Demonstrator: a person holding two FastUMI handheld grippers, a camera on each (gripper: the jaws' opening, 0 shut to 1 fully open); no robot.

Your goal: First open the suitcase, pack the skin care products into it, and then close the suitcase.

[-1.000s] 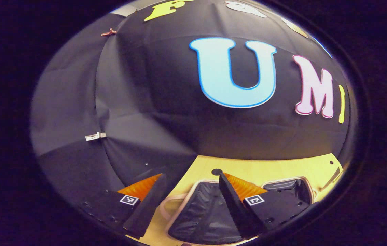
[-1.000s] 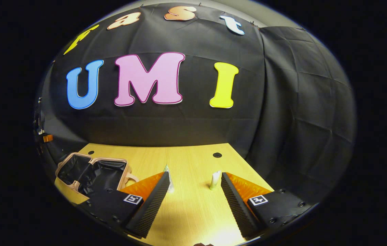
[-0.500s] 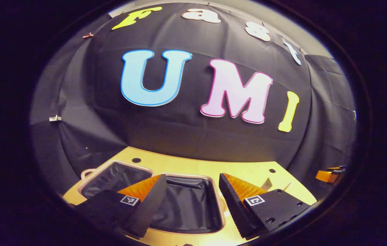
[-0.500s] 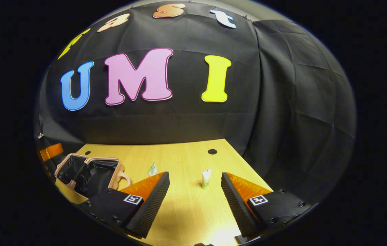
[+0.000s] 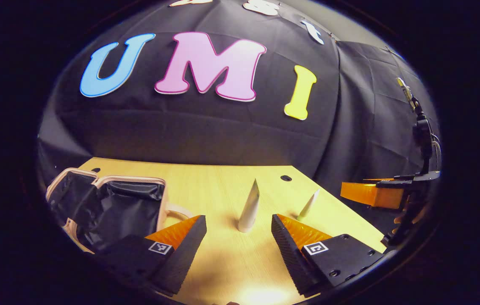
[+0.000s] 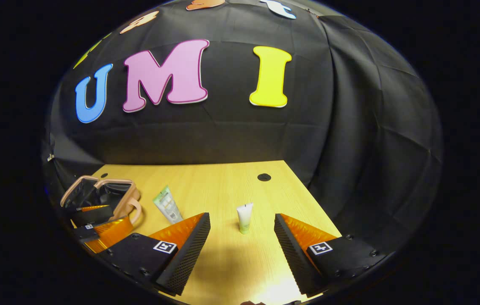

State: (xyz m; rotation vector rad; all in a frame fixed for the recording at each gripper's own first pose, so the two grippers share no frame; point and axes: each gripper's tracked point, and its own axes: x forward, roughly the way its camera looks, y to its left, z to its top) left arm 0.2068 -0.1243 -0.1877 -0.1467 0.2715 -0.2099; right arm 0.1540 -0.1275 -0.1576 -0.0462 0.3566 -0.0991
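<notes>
We've got the wooden table (image 6: 223, 186) with the suitcase (image 5: 112, 203) lying open at its left end, dark lining showing. Two tubes stand well apart from it: the bigger tube (image 5: 249, 207) sits ahead of our left gripper (image 5: 238, 250), the small tube (image 6: 244, 217) ahead of our right gripper (image 6: 242, 254). Both grippers hover low, fingers spread wide, holding nothing.
</notes>
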